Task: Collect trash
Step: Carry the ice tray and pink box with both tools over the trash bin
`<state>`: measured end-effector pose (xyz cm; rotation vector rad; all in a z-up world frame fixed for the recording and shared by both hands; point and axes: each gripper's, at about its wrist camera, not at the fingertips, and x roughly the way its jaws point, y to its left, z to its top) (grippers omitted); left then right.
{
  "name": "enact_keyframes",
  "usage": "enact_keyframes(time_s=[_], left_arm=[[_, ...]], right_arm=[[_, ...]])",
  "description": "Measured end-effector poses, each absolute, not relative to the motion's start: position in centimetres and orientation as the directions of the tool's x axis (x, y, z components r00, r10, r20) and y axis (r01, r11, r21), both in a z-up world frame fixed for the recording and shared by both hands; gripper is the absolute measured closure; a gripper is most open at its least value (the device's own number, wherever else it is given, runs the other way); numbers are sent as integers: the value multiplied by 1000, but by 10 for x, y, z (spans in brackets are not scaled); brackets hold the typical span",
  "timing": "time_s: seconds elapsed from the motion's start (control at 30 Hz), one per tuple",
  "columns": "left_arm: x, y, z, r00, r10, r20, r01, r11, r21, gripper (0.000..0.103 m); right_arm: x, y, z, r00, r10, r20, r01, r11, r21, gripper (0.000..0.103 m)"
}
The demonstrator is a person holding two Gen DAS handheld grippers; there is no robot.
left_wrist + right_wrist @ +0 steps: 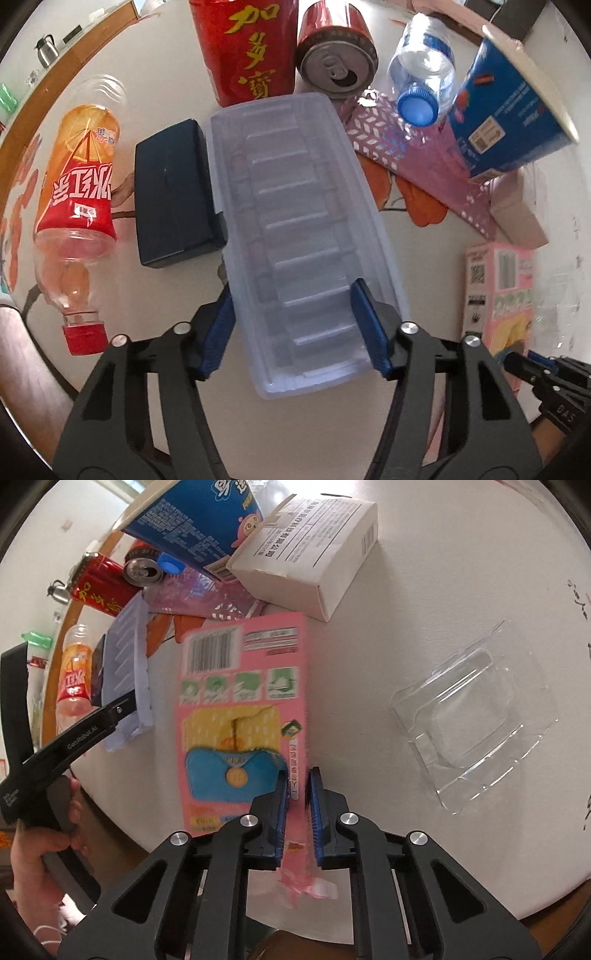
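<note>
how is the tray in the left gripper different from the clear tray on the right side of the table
The ribbed tray is long, narrow and frosted bluish, with a row of ridges; the clear tray is squarish, see-through, with one central well. The ribbed tray sits between the left gripper's fingers, near a dark box; the clear tray lies alone, untouched. Both are thin moulded plastic on the white table.

1. Ribbed tray point(295, 236) – frosted, translucent plastic.
2. Red can point(334, 55) – glossy metal, dull silver top.
3. Pink box point(240, 716) – printed cardboard.
4. Clamshell point(476, 720) – clear, shiny plastic.
5. Table point(424, 609) – smooth, matt white.
</note>
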<state>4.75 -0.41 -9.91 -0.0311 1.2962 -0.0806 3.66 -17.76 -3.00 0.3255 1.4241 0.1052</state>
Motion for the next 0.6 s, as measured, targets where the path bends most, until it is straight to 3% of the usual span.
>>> enact_keyframes(time_s=[0.2,0.6], left_arm=[[42,13,-91,284,-196,-939,49,981,-190,54],[6,40,-31,401,-204,-893,78,979,-188,54]], right_arm=[[33,-186,-16,170,299,-939,115,940,320,93],[18,-209,33,254,359,-898,32,925,379,93]])
